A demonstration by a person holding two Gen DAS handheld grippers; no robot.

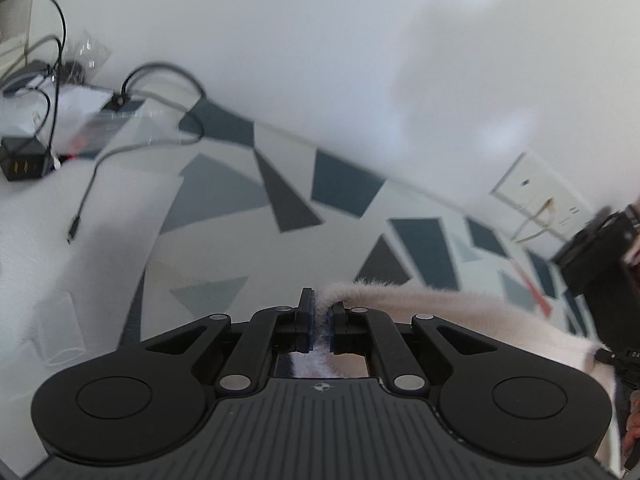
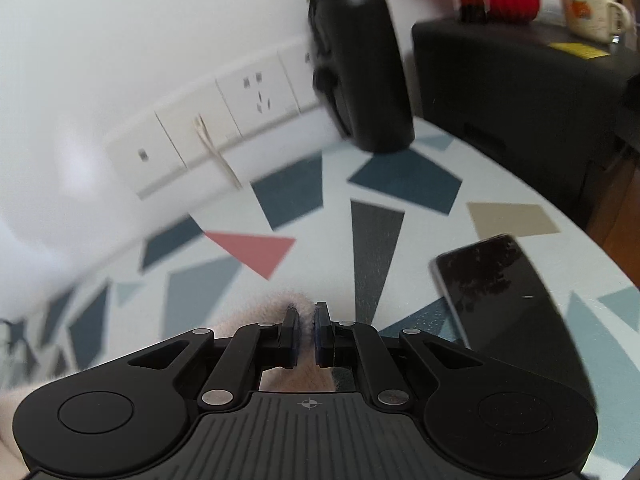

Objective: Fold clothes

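Left gripper (image 1: 319, 322): fingers nearly closed, pinching a fuzzy edge of the garment (image 1: 460, 308).
Right gripper (image 2: 307, 334): fingers nearly closed, a tuft of the same pale pink fabric clamped between the pads.
Garment: fluffy, pale pink; it stretches from the left gripper toward the right gripper, above the table (image 2: 400, 184). Most of it lies below both cameras, out of view.
Step in hand: judged to be the lift-and-carry of one edge, both corners held, ahead of a fold.
Next move: calls for keeping both grips level and the edge taut, then laying it over evenly.
Hazards: phone (image 2: 504, 304) and bottle (image 2: 360, 72) stand near the right gripper; cables (image 1: 80, 208) lie to the left.
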